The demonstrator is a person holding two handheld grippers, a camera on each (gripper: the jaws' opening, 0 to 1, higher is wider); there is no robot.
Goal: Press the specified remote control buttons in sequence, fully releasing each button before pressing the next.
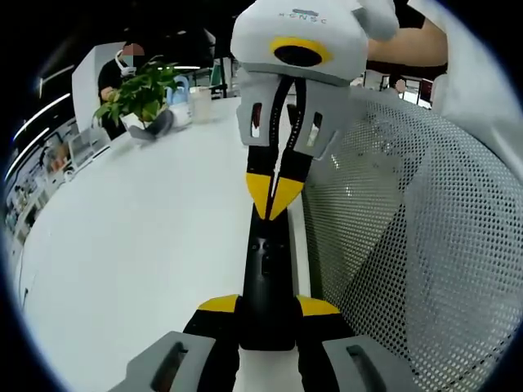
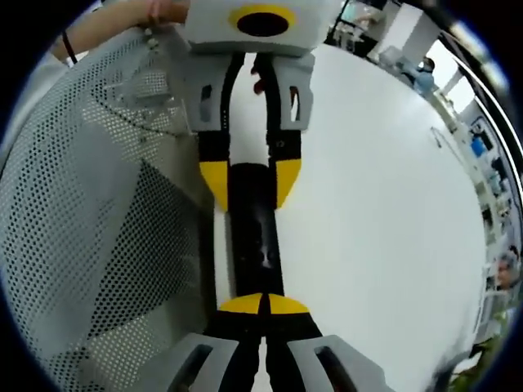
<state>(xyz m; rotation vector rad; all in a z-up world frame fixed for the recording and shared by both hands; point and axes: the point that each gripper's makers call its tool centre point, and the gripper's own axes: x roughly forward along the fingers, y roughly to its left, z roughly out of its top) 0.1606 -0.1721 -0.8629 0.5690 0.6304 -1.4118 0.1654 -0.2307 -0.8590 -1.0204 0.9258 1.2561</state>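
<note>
We are making out one faint line of grey lettering on the white housing of the right gripper (image 1: 276, 214) in the left gripper view, too small and blurred for reading.

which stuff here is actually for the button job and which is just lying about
For the job:
- black remote, lying on the white table
- left gripper, jaws clamped on one end of the remote
- right gripper, jaws closed, tips at the remote's buttons

Just lying about:
- perforated mesh screen beside the remote
- potted plant at the far end of the table
</note>
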